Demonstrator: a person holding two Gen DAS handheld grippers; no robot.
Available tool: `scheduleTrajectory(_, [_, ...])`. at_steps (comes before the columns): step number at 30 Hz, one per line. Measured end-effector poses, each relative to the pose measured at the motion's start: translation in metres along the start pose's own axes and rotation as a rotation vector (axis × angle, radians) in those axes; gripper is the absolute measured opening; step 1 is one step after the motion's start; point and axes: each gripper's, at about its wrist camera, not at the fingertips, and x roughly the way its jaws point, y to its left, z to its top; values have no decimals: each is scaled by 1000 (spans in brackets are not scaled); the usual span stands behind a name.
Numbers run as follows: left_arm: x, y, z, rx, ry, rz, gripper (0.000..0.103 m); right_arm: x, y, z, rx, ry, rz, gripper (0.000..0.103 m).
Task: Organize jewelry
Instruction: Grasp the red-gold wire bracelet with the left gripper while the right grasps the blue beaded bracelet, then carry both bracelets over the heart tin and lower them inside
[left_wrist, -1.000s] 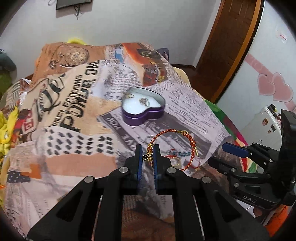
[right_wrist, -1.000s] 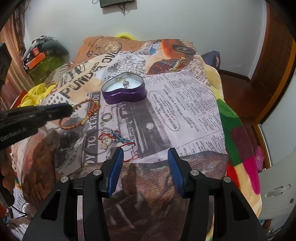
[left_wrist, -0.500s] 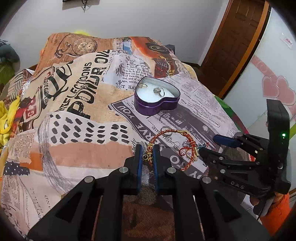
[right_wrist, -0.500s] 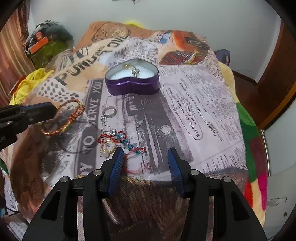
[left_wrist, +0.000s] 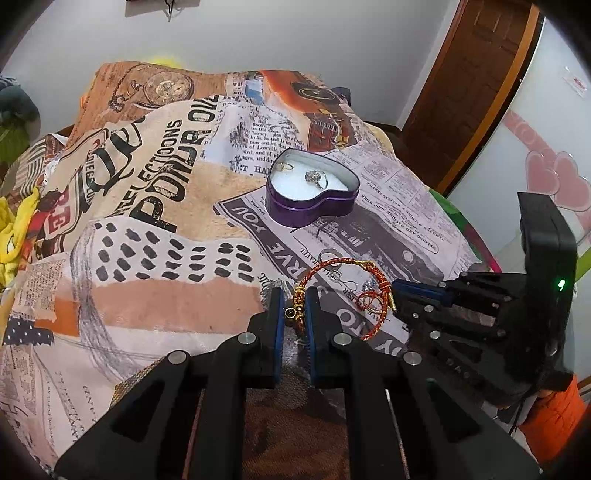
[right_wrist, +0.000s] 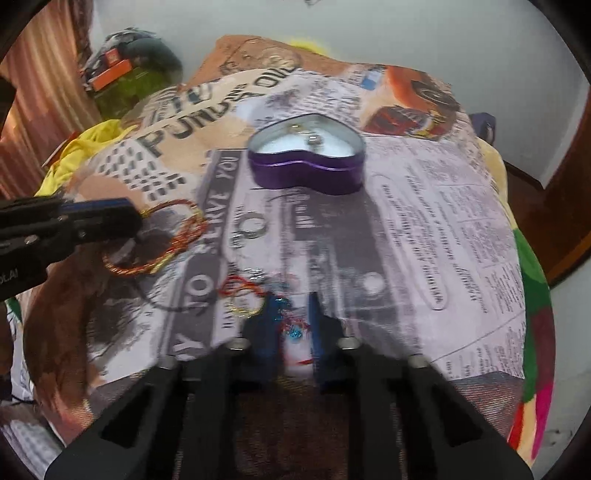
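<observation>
Clamping tight with the left gripper (left_wrist: 293, 295) on the red-and-gold bracelet (left_wrist: 332, 264), pinching it at the small dark bead near its gold collars and letting the rest of the loop hang forward over the printed blanket (left_wrist: 166, 295). Having just been closing the right gripper (right_wrist: 293, 299), and now pressing its blue pads together on the beaded bracelet (right_wrist: 295, 326), a thin red string with blue beads, right down at the cloth; blurring in the right wrist view, so not showing how much of the string is caught. Pointing the right gripper in from the right side of the left wrist view, tips just beside the far end of the red-and-gold loop. Leaving a gold ring tangled in red thread (right_wrist: 242, 295) just left of the right fingertips, and a plain silver ring (right_wrist: 255, 227) farther up the blanket, between the grippers and the tin. Keeping the purple heart-shaped tin (left_wrist: 295, 210) open and upright beyond that, well apart from both grippers, with two rings (left_wrist: 317, 177) lying on its white padding. Showing an orange sleeve (left_wrist: 550, 417) behind the right gripper and a brown door (left_wrist: 476, 74) at the far right.
</observation>
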Motion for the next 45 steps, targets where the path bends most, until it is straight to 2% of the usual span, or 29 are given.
scheduleTrajectory(2, [-5, -3, 1, 7, -11, 3, 9, -2, 4, 0, -3, 0, -21, 7])
scheduleTrajectory(6, [-14, -7, 4, 17, -30, 6, 9, -9, 2, 4, 23, 5, 10, 7])
scheduleTrajectory(23, [-30, -12, 28, 38, -105, 43, 9, -81, -12, 43, 66, -210, -23, 7])
scheduleTrajectory(30, [-19, -9, 44, 43, -114, 62, 9, -88, -23, 59, 75, -263, -33, 7])
scheduleTrajectory(45, [23, 6, 91, 38, -119, 77, 9, -70, -35, 101, 47, -298, -23, 7])
